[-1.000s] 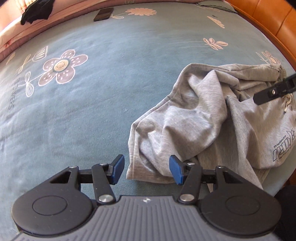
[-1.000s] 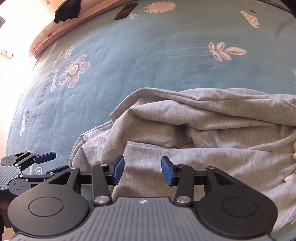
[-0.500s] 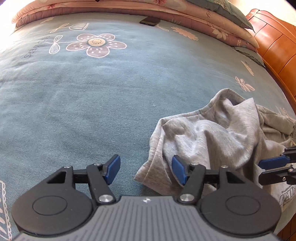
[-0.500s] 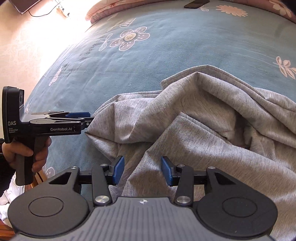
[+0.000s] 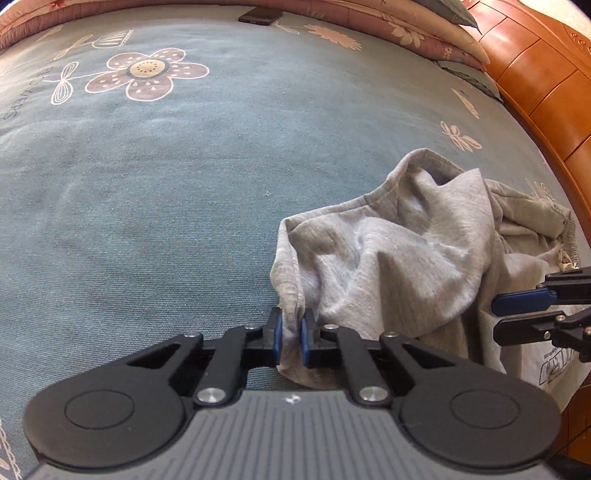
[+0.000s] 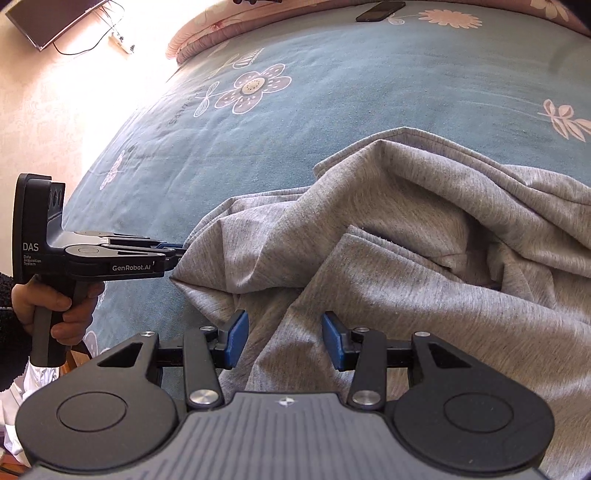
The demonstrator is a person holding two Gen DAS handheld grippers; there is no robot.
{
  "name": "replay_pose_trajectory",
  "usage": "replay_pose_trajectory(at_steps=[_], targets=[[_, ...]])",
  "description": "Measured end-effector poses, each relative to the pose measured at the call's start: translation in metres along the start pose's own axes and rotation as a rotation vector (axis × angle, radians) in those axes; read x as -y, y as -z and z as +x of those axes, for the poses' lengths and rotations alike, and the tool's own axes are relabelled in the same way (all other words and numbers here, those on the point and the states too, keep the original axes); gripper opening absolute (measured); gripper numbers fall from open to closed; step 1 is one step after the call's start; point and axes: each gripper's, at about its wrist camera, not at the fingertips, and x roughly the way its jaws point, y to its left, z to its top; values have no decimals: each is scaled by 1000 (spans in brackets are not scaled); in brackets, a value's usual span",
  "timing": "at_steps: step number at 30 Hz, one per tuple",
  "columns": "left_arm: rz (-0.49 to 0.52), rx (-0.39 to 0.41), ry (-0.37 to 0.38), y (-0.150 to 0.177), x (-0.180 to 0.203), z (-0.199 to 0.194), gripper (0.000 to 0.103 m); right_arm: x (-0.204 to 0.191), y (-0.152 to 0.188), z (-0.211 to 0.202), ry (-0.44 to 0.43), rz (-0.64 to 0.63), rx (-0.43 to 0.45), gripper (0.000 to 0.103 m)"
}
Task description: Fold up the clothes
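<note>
1. Both my tongs are black with blue pads. My left gripper (image 5: 291,338) is pinched tight on a hemmed edge of the grey garment (image 5: 399,266), with the cloth squeezed between its pads. My right gripper (image 6: 282,341) stands partly open over a fold of the same cloth, its pads not pressing on it.
2. This garment is soft, heathered grey jersey, crumpled into ridges, lying near the bed's corner.
3. It rests on a teal bedspread (image 5: 184,184) of fine woven texture, printed with pale flowers.
4. My left camera shows a glossy orange wooden headboard (image 5: 546,85), stacked pink quilts (image 5: 406,33), and a dark printed logo (image 5: 554,369) on the garment.
5. My right camera alone shows my hand (image 6: 55,306) gripping the left handle, and a wall-mounted screen (image 6: 51,22).
6. A dark phone (image 5: 260,16) lies at the far edge.
</note>
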Motion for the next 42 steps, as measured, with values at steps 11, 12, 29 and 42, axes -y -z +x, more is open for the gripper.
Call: replay_pose_trajectory(at_steps=[11, 12, 29, 42], targets=[[-7, 127, -141, -69, 10, -40, 3, 9, -7, -24, 31, 2, 81, 49], [-5, 139, -154, -77, 9, -41, 3, 9, -7, -26, 35, -4, 88, 49], [59, 248, -371, -213, -12, -18, 3, 41, -5, -50, 98, 49, 154, 49], [89, 274, -427, -290, -8, 8, 3, 72, -18, -69, 216, 12, 198, 49]])
